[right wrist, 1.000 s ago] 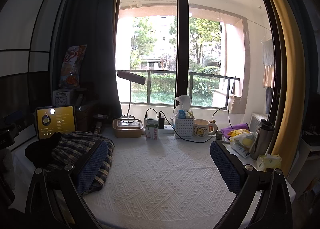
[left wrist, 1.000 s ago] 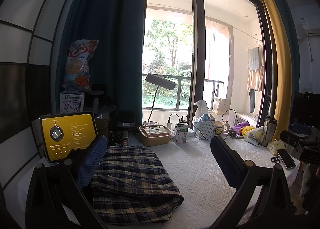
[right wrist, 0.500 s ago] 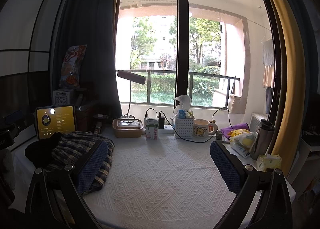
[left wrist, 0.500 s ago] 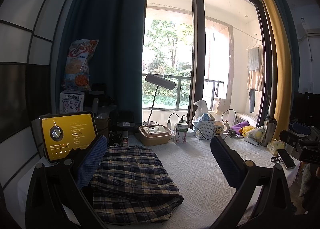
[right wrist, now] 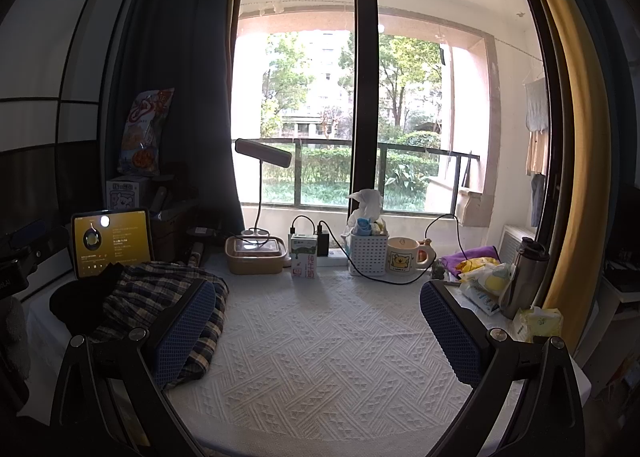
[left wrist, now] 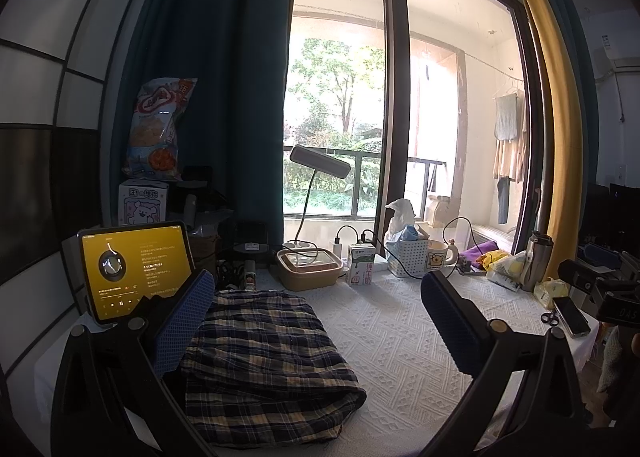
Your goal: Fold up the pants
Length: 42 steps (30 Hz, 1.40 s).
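Observation:
The plaid pants (left wrist: 264, 361) lie folded into a thick rectangular bundle on the white textured tablecloth (left wrist: 384, 341), low and left in the left wrist view. My left gripper (left wrist: 316, 321) is open and empty, held above the bundle with its left finger over the near left edge. In the right wrist view the pants (right wrist: 168, 297) lie at the left, partly behind the left finger. My right gripper (right wrist: 316, 329) is open and empty over bare tablecloth (right wrist: 320, 349), to the right of the pants.
A lit tablet (left wrist: 134, 271) stands left of the pants. Along the back edge stand a lamp on a brown box (left wrist: 310, 269), a milk carton (left wrist: 360, 265), a white basket (left wrist: 408, 253), a mug (left wrist: 438, 257) and a steel flask (left wrist: 536, 261). A phone (left wrist: 570, 315) lies right.

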Each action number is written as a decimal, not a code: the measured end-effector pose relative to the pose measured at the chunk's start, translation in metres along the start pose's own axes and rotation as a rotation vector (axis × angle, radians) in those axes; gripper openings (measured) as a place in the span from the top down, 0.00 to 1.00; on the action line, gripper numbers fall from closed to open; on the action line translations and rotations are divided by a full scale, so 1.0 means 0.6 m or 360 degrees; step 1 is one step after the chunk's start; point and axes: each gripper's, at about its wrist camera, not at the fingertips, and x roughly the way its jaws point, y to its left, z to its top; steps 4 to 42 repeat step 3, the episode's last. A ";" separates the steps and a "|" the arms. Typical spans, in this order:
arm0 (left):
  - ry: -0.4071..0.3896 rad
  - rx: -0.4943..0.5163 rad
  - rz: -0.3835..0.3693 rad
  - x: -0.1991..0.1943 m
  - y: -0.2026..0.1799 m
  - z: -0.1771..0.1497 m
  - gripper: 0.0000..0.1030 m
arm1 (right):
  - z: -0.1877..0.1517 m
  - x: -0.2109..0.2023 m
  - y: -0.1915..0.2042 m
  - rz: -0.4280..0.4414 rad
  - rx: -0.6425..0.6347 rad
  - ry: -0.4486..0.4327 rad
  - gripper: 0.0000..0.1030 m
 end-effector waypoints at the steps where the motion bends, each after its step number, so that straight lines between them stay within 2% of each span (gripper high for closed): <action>1: 0.0008 -0.0006 -0.0021 0.000 0.001 0.000 0.01 | 0.000 -0.001 0.000 0.0000 0.0000 -0.0001 0.00; 3: -0.0007 -0.0018 -0.0049 -0.003 0.000 0.000 0.01 | 0.000 0.000 0.000 -0.0001 0.0001 0.0001 0.00; 42: -0.0007 -0.0018 -0.0049 -0.003 0.000 0.000 0.01 | 0.000 0.000 0.000 -0.0001 0.0001 0.0001 0.00</action>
